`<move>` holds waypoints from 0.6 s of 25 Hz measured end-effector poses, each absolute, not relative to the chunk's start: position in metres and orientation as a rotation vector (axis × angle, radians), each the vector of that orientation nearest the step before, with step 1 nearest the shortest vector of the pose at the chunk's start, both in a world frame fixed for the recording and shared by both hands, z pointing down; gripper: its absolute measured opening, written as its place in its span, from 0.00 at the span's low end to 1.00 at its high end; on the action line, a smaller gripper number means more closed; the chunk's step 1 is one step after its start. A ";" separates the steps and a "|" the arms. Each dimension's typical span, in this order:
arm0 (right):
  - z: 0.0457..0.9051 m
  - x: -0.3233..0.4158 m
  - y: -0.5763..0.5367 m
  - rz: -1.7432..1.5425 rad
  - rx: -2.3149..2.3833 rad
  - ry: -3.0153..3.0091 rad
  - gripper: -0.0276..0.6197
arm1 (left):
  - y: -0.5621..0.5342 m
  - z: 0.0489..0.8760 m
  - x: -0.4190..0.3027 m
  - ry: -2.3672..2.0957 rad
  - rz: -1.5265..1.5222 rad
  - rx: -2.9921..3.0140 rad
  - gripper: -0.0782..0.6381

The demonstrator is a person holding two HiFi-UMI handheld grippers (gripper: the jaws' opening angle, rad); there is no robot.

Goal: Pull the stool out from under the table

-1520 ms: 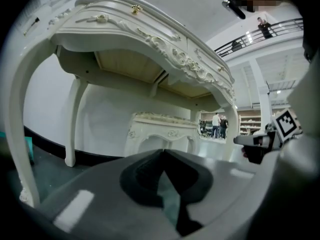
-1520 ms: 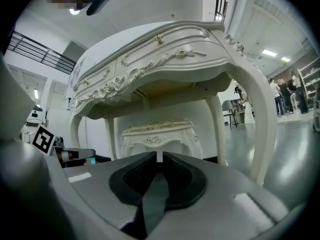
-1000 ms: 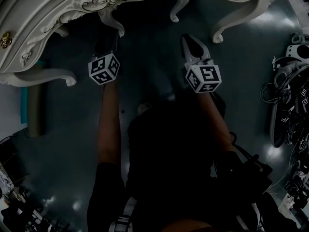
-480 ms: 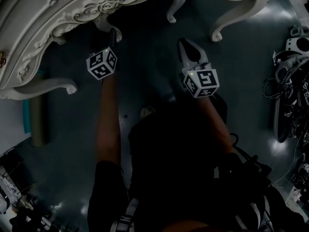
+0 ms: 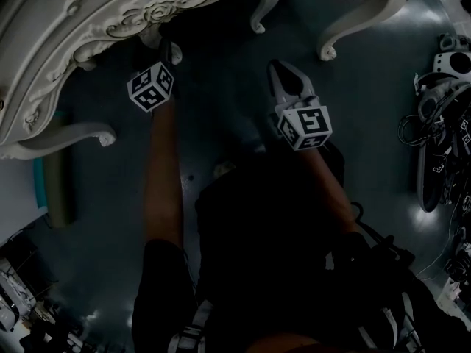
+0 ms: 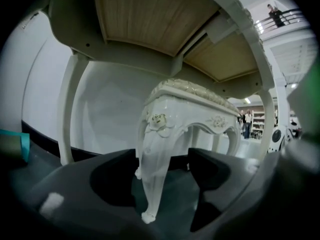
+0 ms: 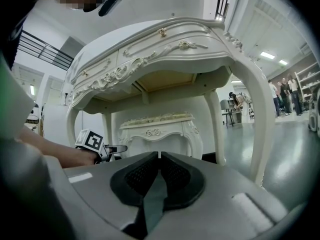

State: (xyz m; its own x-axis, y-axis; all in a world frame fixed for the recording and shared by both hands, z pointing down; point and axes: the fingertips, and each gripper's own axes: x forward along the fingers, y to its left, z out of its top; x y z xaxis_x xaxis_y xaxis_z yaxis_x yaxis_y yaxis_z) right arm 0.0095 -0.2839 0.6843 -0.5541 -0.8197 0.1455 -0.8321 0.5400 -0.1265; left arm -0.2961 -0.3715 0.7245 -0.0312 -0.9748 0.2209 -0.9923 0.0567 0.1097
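Note:
The white carved stool [image 7: 160, 130] stands under the ornate white table [image 5: 110, 20]. In the left gripper view its near front leg [image 6: 150, 174] rises between the dark jaws, with a gap on each side. My left gripper [image 6: 162, 181] is open and its jaws have just been opening wider. From the head view the left gripper [image 5: 166, 54] reaches under the table's edge beside a stool leg [image 5: 156, 39]. My right gripper [image 5: 280, 68] hangs above the floor in front of the table. The right gripper [image 7: 159, 156] is shut and empty.
The table's front legs [image 5: 73, 134] [image 5: 353, 24] stand either side of the stool. Cables and white gear [image 5: 441, 123] lie on the dark floor at right. A teal-edged object [image 5: 51, 175] sits at left. People stand far off [image 7: 285, 96].
My left gripper has moved forward, up and left in the head view, closer under the table's edge. The right gripper has stayed almost where it was.

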 end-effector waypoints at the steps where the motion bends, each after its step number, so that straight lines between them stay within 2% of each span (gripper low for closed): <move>1: 0.685 0.010 -0.284 0.279 1.450 -2.694 0.07 | -0.373 0.725 -0.295 -2.095 0.103 2.003 0.56; 12: 0.694 0.021 -0.283 0.300 1.487 -2.673 0.07 | -0.394 0.733 -0.297 -2.094 0.131 1.982 0.56; 15: 0.696 0.025 -0.282 0.308 1.499 -2.665 0.07 | -0.397 0.733 -0.302 -2.115 0.119 1.940 0.53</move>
